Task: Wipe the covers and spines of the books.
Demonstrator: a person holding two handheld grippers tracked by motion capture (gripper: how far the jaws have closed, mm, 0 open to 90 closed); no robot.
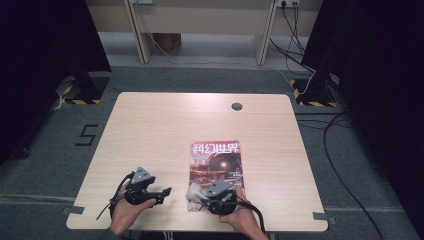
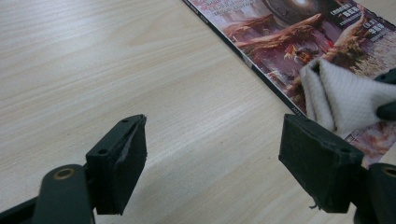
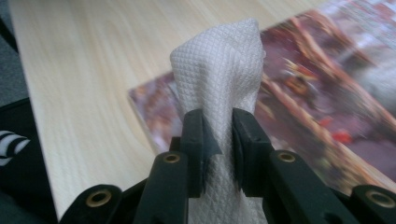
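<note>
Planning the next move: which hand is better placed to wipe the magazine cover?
Right. The right gripper is shut on the white cloth, over the magazine's near corner. The left gripper is open over bare table, holding nothing.

A light wooden table [image 1: 150, 130] with a round grey grommet [image 1: 237, 106] near its far edge carries a magazine [image 1: 216, 162], lying flat, right of centre, toward the near edge.
</note>
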